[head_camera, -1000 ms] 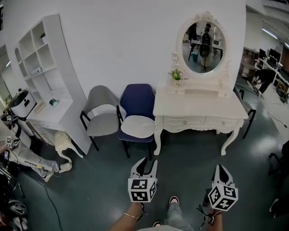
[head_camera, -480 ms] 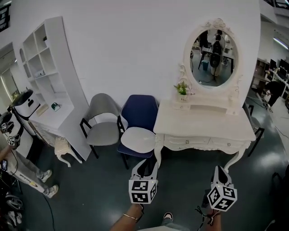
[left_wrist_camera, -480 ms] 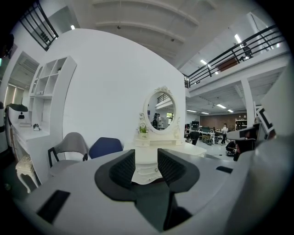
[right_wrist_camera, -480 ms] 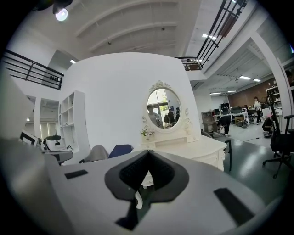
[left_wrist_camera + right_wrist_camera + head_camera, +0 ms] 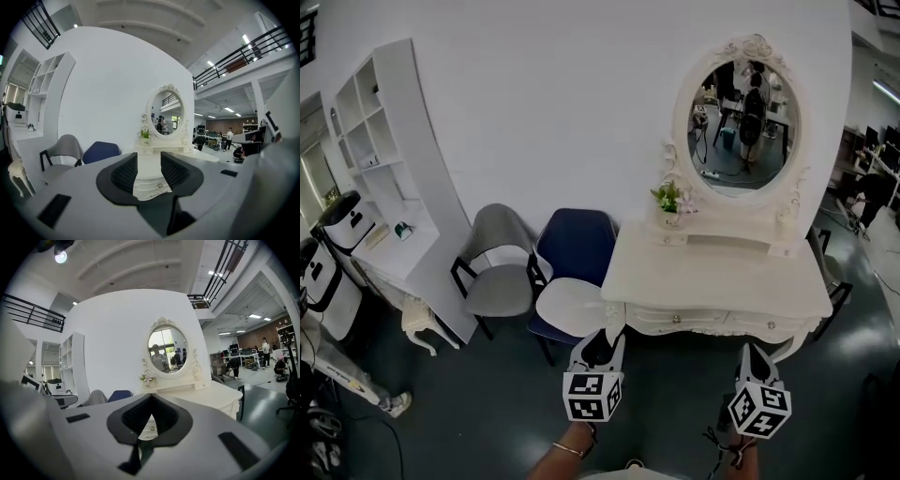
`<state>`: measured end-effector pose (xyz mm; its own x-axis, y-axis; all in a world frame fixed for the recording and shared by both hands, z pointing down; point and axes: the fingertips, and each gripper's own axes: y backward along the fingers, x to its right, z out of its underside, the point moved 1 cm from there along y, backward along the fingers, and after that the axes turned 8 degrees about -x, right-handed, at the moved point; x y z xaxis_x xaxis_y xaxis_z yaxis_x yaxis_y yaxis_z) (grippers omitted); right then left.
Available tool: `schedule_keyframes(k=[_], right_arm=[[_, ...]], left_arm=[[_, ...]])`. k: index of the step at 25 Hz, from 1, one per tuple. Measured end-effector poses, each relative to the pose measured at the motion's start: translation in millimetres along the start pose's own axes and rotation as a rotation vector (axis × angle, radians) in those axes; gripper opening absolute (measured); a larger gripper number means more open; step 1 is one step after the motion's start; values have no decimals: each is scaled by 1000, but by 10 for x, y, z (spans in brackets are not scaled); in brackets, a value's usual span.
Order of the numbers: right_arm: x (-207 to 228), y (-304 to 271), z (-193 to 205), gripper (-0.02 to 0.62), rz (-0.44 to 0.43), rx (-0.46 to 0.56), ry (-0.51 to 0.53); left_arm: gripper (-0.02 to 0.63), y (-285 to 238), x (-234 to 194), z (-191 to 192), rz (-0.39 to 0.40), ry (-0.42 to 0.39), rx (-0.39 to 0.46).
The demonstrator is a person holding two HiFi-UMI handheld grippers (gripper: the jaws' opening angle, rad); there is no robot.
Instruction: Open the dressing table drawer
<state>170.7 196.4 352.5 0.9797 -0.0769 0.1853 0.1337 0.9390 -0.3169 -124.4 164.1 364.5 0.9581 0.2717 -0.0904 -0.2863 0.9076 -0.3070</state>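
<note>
left gripper (image 5: 604, 339): hanging at 6 o'clock in the head view, jaws spread wide, nothing sitting between them, just pointing at the table front
right gripper (image 5: 755, 351): hanging at 5 o'clock, pads pressing together at the tips, pinching nothing
dressing table (image 5: 717, 277): standing against the wall, at 12 o'clock from the grippers
drawer (image 5: 677, 320): sitting shut under the tabletop, at 1 o'clock from the left gripper, apart from both grippers
mirror (image 5: 745, 112): oval, rising at the table's back
blue chair (image 5: 574, 251): sitting right at the table's 9 o'clock side, grey chair (image 5: 492, 272) beside it
</note>
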Motion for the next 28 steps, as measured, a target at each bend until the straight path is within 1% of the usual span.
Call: schedule_keyframes(k=[5, 10, 18, 23, 28], right_arm=[[263, -224, -76, 8, 15, -15, -9], [446, -429, -85, 8, 34, -23, -44], [700, -954, -157, 8, 74, -22, -66], [690, -1499, -504, 8, 65, 0, -49], [661, -2061, -887, 8, 58, 9, -15]], left_arm=[[156, -342, 110, -24, 8, 3, -22], [156, -634, 180, -27, 29, -21, -62], [156, -1386, 102, -279, 58, -30, -37], [156, -1958, -44, -541, 67, -30, -28], [156, -2519, -245, -803, 61, -11, -20]])
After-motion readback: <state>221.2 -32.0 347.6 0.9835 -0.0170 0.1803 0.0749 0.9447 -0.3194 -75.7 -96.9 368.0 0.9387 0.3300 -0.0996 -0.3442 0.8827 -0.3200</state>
